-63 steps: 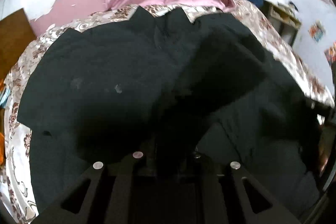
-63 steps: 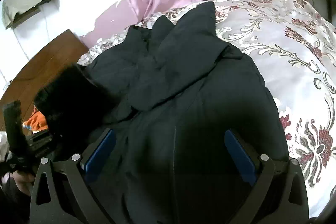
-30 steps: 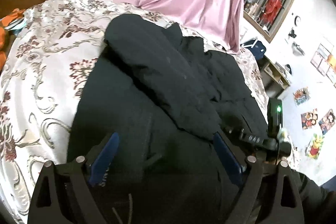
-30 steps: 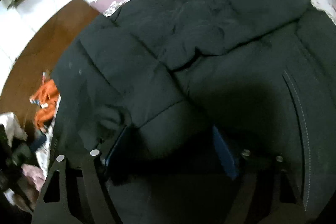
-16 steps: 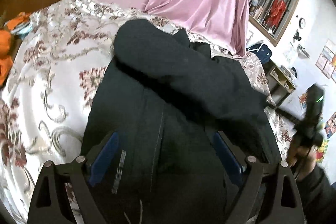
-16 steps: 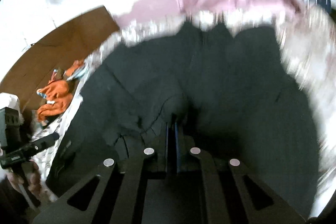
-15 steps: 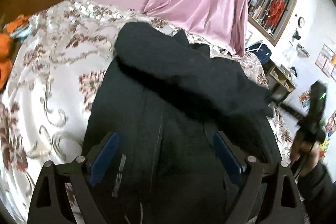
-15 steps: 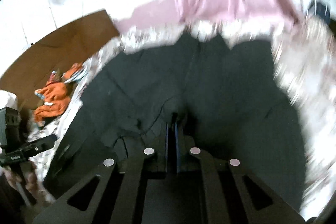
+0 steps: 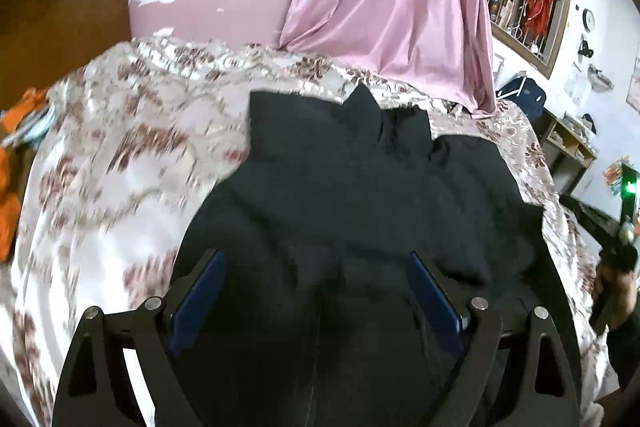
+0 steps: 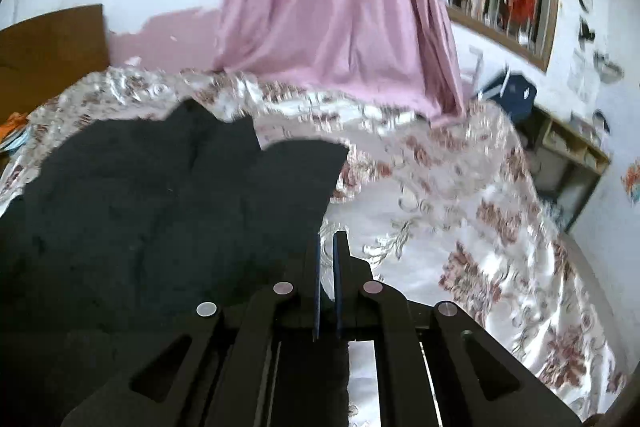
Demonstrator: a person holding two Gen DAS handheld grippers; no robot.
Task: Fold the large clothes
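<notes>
The black jacket (image 9: 360, 195) lies on the bed (image 9: 120, 155), sleeves seemingly folded in, with the left hand-held gripper (image 9: 316, 291) spread wide over it and the right hand-held gripper (image 10: 327, 279) pinched narrow, apparently empty, so next likely comes gripping the hem to double it.

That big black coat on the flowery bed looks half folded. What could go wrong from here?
The right gripper is shut with no cloth visibly between its pads, at the edge of the black coat; it may have missed that edge. The left gripper hangs open above the coat, so nothing pins the sleeves folded across it, and they could slide apart. The satin bedspread looks slippery, so a tug might drag the whole coat.
</notes>
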